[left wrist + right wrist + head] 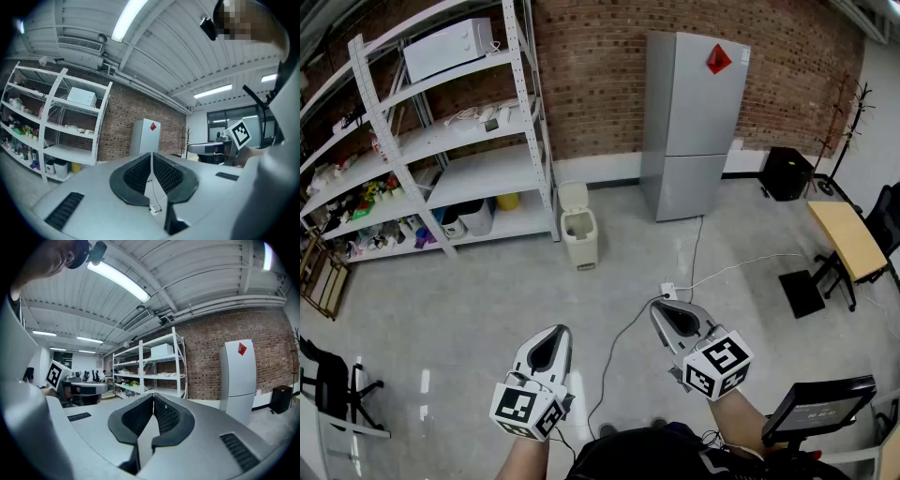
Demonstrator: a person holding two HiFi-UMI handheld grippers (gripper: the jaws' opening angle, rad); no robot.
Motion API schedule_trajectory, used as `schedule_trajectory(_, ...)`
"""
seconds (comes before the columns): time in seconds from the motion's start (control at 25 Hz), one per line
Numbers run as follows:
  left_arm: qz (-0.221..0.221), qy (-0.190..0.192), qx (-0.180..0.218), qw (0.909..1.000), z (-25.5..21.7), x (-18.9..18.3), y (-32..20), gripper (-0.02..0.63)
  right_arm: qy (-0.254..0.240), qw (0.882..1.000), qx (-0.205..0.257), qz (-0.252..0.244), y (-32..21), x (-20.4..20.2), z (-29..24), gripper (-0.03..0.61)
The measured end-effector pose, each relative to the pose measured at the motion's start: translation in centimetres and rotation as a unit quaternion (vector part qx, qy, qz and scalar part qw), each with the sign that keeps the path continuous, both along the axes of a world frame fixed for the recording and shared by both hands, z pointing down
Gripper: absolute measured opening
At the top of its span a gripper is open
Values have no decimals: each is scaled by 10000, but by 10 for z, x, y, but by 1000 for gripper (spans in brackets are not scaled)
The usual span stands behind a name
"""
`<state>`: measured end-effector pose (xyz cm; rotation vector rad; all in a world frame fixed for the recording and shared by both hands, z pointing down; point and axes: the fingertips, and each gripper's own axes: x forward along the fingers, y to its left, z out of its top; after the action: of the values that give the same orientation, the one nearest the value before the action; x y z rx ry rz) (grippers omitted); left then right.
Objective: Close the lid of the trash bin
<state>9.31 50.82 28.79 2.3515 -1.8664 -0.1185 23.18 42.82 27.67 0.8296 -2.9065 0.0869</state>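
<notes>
The trash bin [579, 240] stands at the far edge of the floor by the brick wall, between the shelf rack [459, 141] and the fridge [689, 122], with its lid [573, 195] tipped up and open. The left gripper [555, 336] and right gripper [666, 309] hang well short of it, probably because the approach is not yet begun. Each has its jaws pressed together on nothing

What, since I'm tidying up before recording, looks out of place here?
The trash bin beside the shelving has its lid standing open, and a cable trails loose across the floor.
</notes>
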Motion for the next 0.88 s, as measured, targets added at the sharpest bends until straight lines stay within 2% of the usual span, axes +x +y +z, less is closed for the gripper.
schedule_trajectory(0.28,86,28,60,9999,2,-27,-14,-1,26,10000,-4,55,-7,-22,2,9)
schedule_trajectory(0.48,7,81,3,10000,11,-40,-42,0,11,9999,-108,2,-33,-34,12,9)
schedule_trajectory(0.64,-51,17,-97,9999,17,-48,-82,-2,-94,9998,-183,-62,-79,-43,20,9)
schedule_trajectory(0.88,-174,-86,-212,9996,16,-57,-174,-2,-281,9993,-174,-171,-179,-54,19,9)
